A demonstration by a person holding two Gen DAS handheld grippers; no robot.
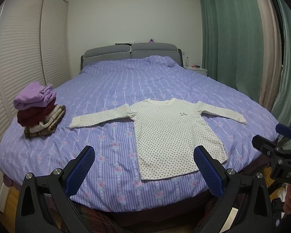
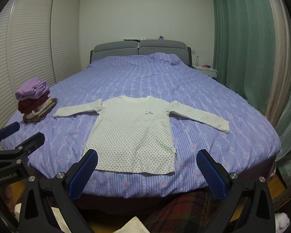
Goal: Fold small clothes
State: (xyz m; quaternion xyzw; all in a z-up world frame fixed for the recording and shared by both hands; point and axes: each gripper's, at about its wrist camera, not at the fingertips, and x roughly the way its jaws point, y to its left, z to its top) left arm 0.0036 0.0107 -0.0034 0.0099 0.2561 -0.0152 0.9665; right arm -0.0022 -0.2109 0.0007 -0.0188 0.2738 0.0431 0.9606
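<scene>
The shirt (image 2: 133,136) is spread flat on the bed (image 2: 213,101), sleeves out, near the foot edge. Both the left gripper (image 1: 144,167) and right gripper (image 2: 147,169) are held wide open, empty, short of it. A sleeve cuff is best pinched first and carried across the chest, judging by the layout. "GenRobot.AI" is read on one gripper, "DAS" on the other.
</scene>
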